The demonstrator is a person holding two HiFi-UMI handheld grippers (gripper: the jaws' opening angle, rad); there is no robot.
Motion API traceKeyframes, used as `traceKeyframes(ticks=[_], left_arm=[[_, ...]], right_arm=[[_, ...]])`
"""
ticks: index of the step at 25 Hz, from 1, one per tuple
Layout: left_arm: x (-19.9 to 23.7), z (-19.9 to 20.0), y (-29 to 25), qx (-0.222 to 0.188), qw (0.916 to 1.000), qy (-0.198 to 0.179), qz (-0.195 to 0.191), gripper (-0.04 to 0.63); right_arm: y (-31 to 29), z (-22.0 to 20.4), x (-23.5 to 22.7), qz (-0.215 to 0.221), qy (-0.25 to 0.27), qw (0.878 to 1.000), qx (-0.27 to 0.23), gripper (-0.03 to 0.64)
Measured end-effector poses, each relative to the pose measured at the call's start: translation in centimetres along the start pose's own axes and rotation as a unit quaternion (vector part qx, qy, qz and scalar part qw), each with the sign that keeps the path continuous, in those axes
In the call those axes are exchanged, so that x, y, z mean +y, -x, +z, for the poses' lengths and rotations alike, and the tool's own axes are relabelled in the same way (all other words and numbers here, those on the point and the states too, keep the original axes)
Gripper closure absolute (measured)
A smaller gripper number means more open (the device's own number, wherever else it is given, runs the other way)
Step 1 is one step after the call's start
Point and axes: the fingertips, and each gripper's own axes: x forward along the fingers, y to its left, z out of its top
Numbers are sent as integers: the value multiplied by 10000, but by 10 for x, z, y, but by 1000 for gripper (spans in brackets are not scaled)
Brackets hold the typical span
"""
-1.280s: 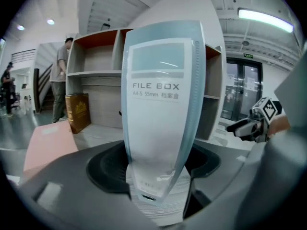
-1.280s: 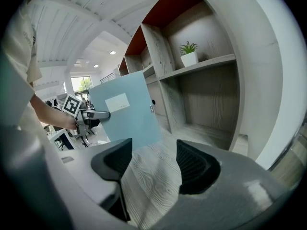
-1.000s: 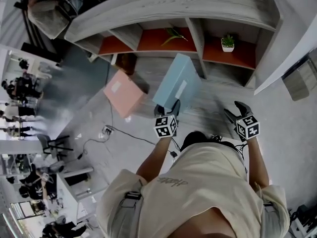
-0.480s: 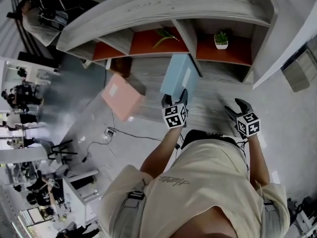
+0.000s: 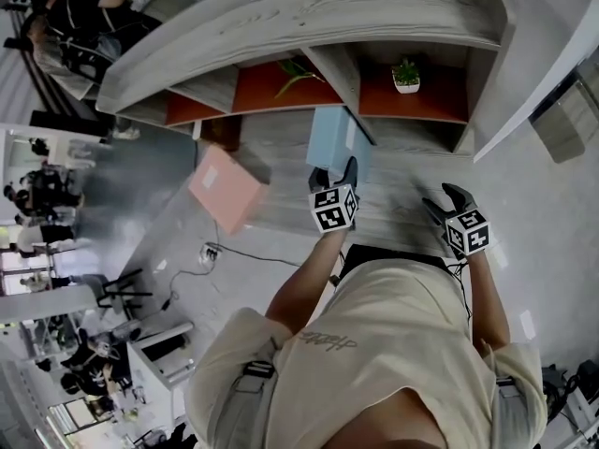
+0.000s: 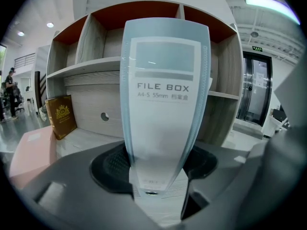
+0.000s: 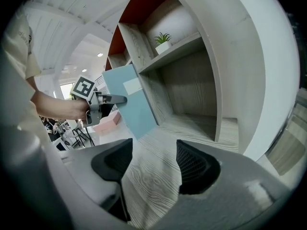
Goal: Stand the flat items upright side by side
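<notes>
A light blue file box (image 5: 335, 138) stands on its narrow end on the wooden surface in front of the shelf divider. In the left gripper view its spine (image 6: 163, 104) is labelled FILE BOX. My left gripper (image 5: 333, 172) is shut on its lower end; the jaws have just been closing, and the pads (image 6: 112, 166) press both sides. A pink box (image 5: 225, 187) lies flat to the left, partly over the surface's edge. My right gripper (image 5: 443, 201) hangs open and empty to the right, with only wood grain between its jaws (image 7: 151, 164).
The grey shelf unit (image 5: 309, 17) has orange-backed compartments. A small potted plant (image 5: 405, 73) sits in the right one. A brown book (image 6: 61, 116) leans at the left. People and chairs fill the room at the far left.
My left gripper has carried the blue file box to the right and toward the shelf, and the box has turned from tilted to nearly upright. The right gripper has hardly moved.
</notes>
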Motion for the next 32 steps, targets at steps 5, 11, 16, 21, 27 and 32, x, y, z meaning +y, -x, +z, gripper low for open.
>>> traceKeyframes(ticks=[5, 11, 16, 21, 27, 32], left_arm=[[-2, 0, 1, 21, 9999, -48, -112, 288], [-7, 0, 0, 155, 9994, -196, -220, 270], [-11, -2, 8, 191, 9996, 2, -212, 249], [-5, -31, 37, 359, 9983, 233, -393, 247], [22, -64, 81, 402, 9967, 470, -523, 249], [70, -70, 107, 147, 9964, 774, -304, 255]], right_arm=[[0, -1, -9, -3, -150, 9999, -22, 336], [-6, 7, -2, 140, -55, 9999, 4, 325], [-22, 6, 21, 458, 60, 9989, 126, 325], [-42, -5, 44, 728, 281, 9963, 364, 325], [-55, -8, 83, 885, 450, 9934, 572, 325], [-78, 3, 111, 849, 607, 9924, 648, 325]])
